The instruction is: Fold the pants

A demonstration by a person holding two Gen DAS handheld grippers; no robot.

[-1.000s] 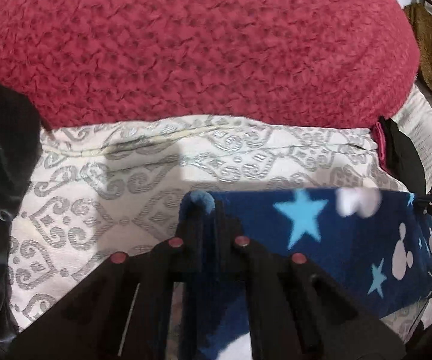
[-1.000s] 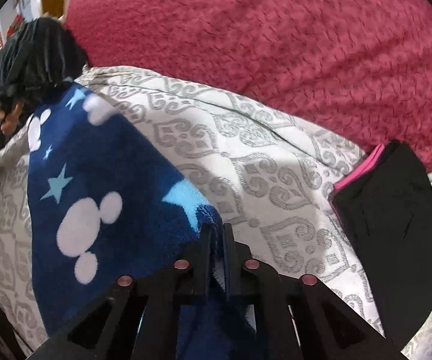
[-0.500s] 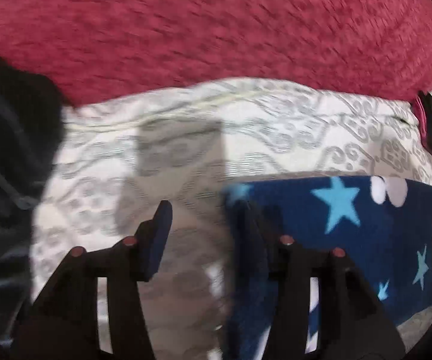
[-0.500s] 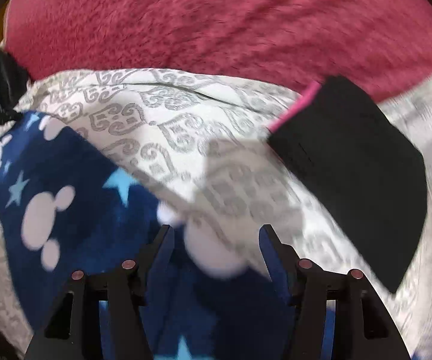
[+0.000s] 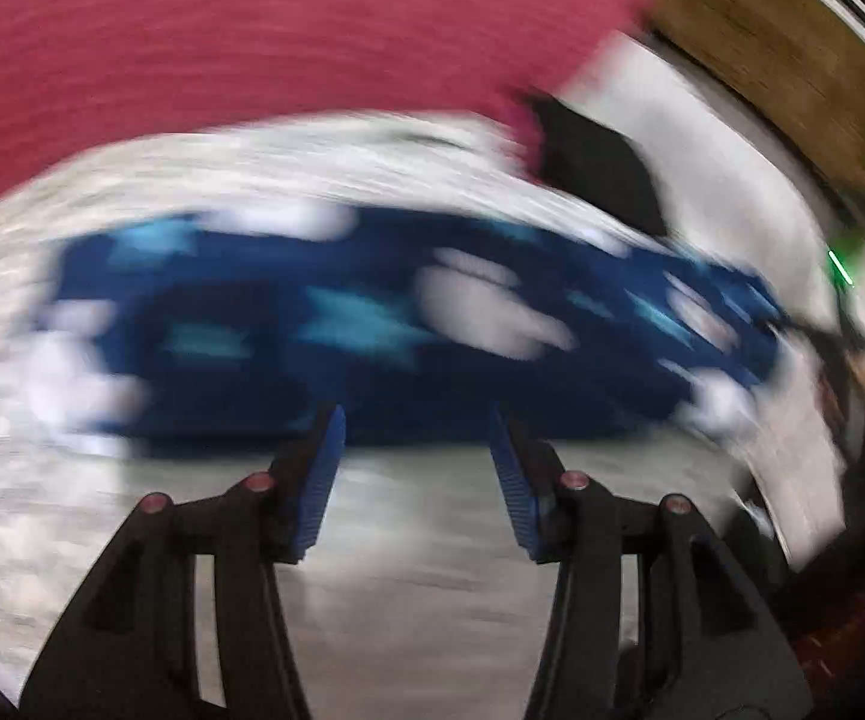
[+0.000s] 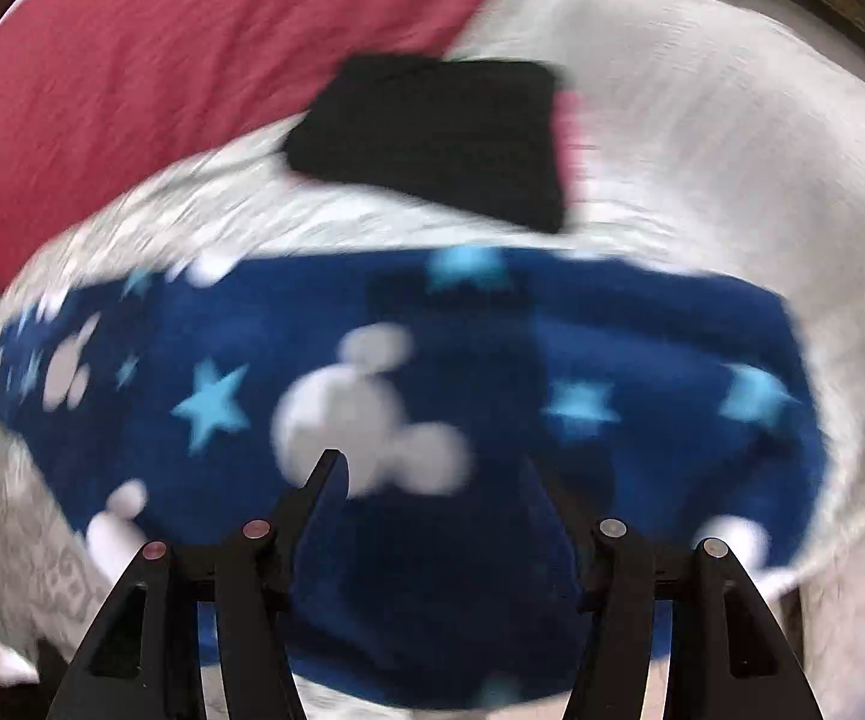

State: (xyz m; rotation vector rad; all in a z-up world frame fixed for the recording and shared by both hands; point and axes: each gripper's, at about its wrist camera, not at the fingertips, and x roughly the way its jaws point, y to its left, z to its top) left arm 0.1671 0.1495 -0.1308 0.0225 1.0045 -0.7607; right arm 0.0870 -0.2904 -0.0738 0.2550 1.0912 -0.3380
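Both the left tongs (image 5: 414, 468) and right tongs (image 6: 432, 510) gape empty, so a careless regrab could bunch the blue pants (image 6: 408, 372) with stars and mouse heads, which lie flat and folded on the patterned bed (image 6: 732, 120), the black cloth (image 6: 438, 138) at twelve o'clock.

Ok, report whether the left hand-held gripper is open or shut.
Open: the left hand-held gripper has its jaws spread, nothing between them; the blue star-print pants lie beyond.
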